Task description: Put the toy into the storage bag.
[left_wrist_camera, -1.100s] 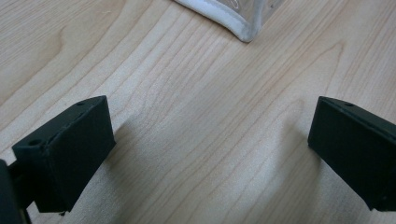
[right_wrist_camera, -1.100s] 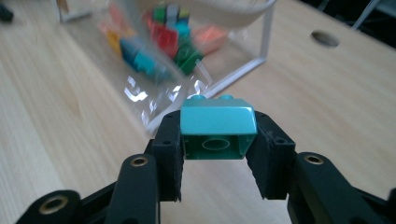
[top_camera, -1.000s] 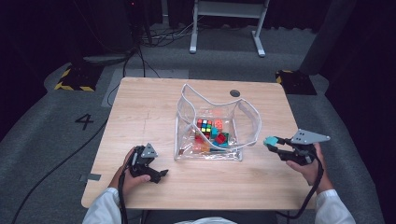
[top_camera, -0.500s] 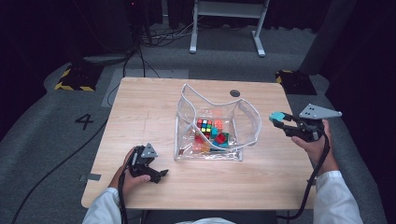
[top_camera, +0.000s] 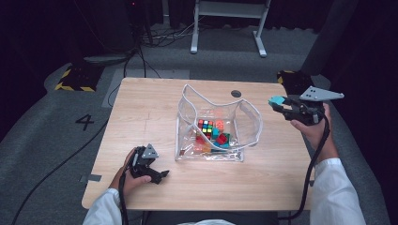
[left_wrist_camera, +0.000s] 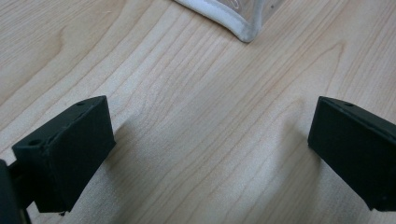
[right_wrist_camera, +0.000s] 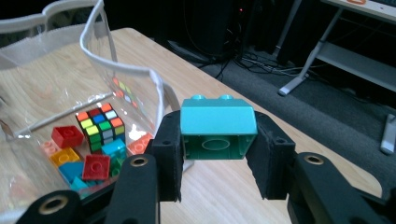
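Note:
A clear plastic bag (top_camera: 248,123) with a white rim stands open in the middle of the table; inside lie a colour cube (top_camera: 205,127) and several toy bricks (top_camera: 220,138). My right gripper (top_camera: 278,104) hovers above the table's right edge, just right of the bag's rim, shut on a teal brick (right_wrist_camera: 218,127) held between its pads with the studs up. The bag (right_wrist_camera: 95,56), the cube (right_wrist_camera: 99,125) and red, orange and teal bricks (right_wrist_camera: 95,166) lie below and left of that brick. My left gripper (top_camera: 159,176) rests on the table at the front left, open (left_wrist_camera: 205,154), nothing between its jaws.
The wooden table (top_camera: 141,112) has a dark round hole (top_camera: 236,93) behind the bag. A corner of the bag's rim (left_wrist_camera: 243,30) lies just ahead of the left gripper. Beyond the table are grey floor, cables and a white stand (top_camera: 225,28).
My right gripper has risen with the teal brick and moved toward the far side, beside the bag's right rim. The left gripper has stayed in place.

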`<state>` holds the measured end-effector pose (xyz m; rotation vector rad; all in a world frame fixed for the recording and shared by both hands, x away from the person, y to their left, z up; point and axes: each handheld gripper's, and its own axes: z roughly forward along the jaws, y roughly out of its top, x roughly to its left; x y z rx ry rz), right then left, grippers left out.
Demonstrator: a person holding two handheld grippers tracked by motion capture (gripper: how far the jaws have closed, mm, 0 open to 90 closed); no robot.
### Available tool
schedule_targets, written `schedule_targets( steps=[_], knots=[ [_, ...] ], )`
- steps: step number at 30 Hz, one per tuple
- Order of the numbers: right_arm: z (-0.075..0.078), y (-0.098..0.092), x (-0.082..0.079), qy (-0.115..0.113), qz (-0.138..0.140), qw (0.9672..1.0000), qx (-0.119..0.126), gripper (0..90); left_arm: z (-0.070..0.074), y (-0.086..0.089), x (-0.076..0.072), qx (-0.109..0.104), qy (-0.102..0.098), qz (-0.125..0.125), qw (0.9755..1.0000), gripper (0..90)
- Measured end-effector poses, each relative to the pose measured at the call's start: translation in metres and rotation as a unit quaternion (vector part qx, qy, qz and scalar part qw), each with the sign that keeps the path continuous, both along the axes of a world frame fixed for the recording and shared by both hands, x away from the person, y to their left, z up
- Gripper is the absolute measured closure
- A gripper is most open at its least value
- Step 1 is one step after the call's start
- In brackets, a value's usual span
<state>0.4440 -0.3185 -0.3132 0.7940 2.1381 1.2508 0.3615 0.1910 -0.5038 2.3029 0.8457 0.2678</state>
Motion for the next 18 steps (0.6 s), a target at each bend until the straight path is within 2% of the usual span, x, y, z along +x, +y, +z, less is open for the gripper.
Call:
schedule_targets(
  steps=[6,7,11,18],
  knots=[
    [0.008,0.019,0.007,-0.004,0.019,0.9998,-0.003,59.4,0.000,0.000,0.000,-0.001,0.000,0.001,1.0000,0.4],
    [0.008,0.022,0.008,0.002,0.017,0.9998,-0.004,59.4,0.000,0.000,0.000,-0.001,0.000,0.000,1.0000,0.4],
    [0.008,0.037,0.015,0.001,0.030,0.9995,-0.012,59.4,0.000,0.000,0.000,-0.001,0.000,0.000,1.0000,0.4],
    [0.006,0.061,0.020,0.011,0.055,0.9984,-0.009,59.4,0.000,0.000,0.000,-0.001,0.000,0.000,1.0000,0.4]
  ],
)
